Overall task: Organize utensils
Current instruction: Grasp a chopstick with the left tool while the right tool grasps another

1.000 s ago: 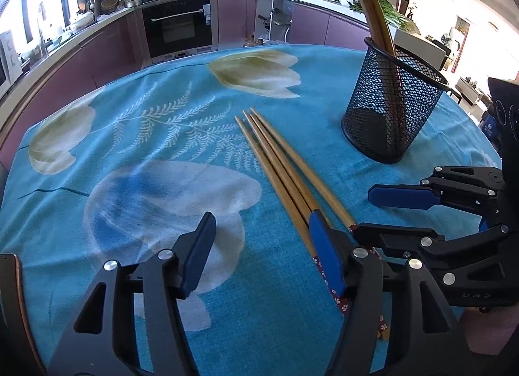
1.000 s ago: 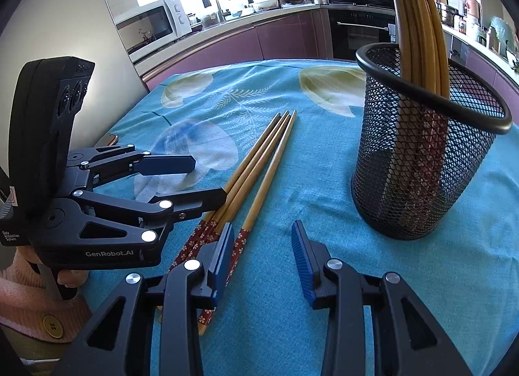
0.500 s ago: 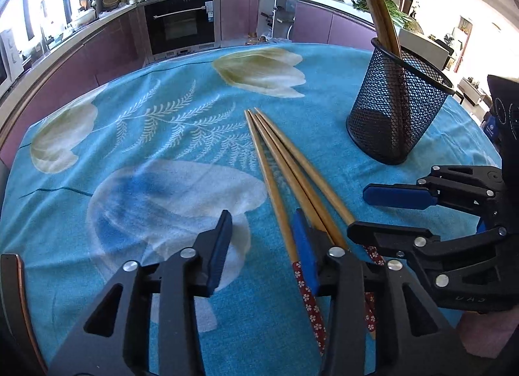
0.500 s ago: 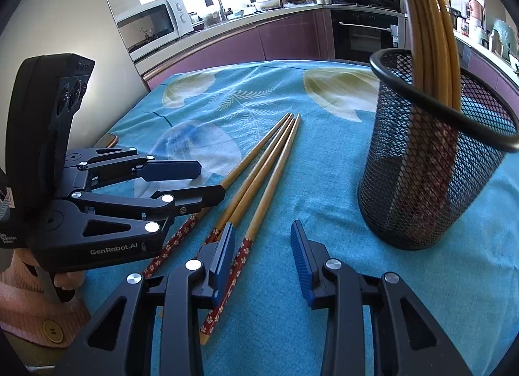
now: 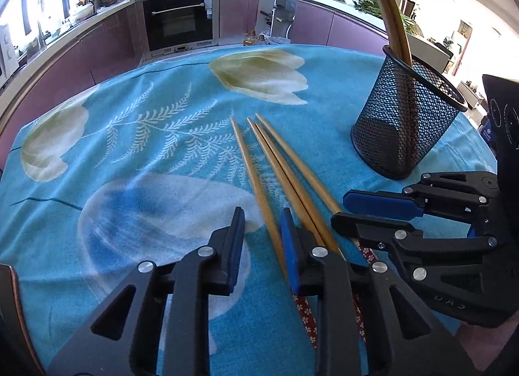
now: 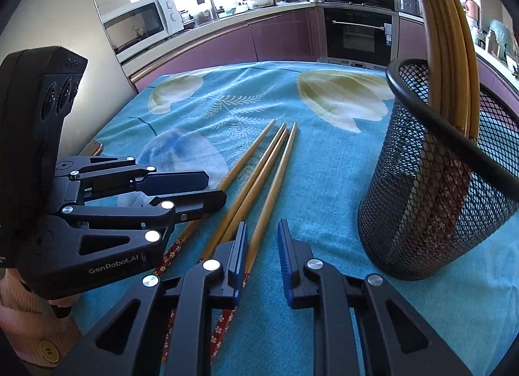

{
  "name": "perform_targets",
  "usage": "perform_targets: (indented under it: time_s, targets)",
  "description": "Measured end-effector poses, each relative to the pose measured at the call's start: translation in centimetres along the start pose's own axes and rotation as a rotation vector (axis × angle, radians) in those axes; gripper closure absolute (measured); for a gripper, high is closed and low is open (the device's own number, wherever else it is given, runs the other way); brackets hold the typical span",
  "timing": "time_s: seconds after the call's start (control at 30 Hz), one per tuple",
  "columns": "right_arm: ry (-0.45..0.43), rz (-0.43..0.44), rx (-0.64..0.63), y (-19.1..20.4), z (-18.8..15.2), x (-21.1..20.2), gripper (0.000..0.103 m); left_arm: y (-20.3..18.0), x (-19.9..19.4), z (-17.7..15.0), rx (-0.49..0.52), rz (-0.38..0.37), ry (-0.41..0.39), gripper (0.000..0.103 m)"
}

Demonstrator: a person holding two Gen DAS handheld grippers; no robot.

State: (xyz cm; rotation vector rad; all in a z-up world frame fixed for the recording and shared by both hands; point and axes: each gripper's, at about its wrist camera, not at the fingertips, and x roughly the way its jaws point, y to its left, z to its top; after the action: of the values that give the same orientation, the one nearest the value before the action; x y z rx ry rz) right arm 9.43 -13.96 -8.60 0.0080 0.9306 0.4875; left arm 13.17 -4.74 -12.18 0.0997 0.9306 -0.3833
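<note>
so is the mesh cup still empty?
No, the mesh cup already holds several chopsticks standing upright, while four more chopsticks lie flat on the tablecloth beside it.

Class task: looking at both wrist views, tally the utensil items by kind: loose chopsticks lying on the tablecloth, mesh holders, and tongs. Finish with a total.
Loose chopsticks on the cloth: 4
Black mesh holder: 1 (also holds chopsticks, number unclear)
Tongs: 2, left tongs and right tongs
Total: 7
</note>
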Motion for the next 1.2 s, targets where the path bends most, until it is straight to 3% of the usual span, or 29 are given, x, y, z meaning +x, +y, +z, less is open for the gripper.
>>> perform_targets:
  time_s: [0.1,0.43,0.77,1.2]
  targets:
    - [-0.002,0.012,0.026,-0.4,-0.1,0.0,0.094,0.1,-0.1,-0.1,-0.019,-0.013,0.0,0.09]
    - [-0.057,0.036,0.116,-2.0,-0.6,-1.4,0.097,0.6,-1.0,-0.7,-0.08,-0.016,-0.022,0.095]
    - [-0.016,0.088,0.046,-0.8,-0.9,-1.6,0.098,-0.3,-1.8,-1.7,-0.027,-0.05,-0.006,0.095]
    - [0.017,0.045,0.016,-0.4,-0.3,-0.2,0.095,-0.1,-0.3,-0.6,0.022,-0.061,0.033,0.091]
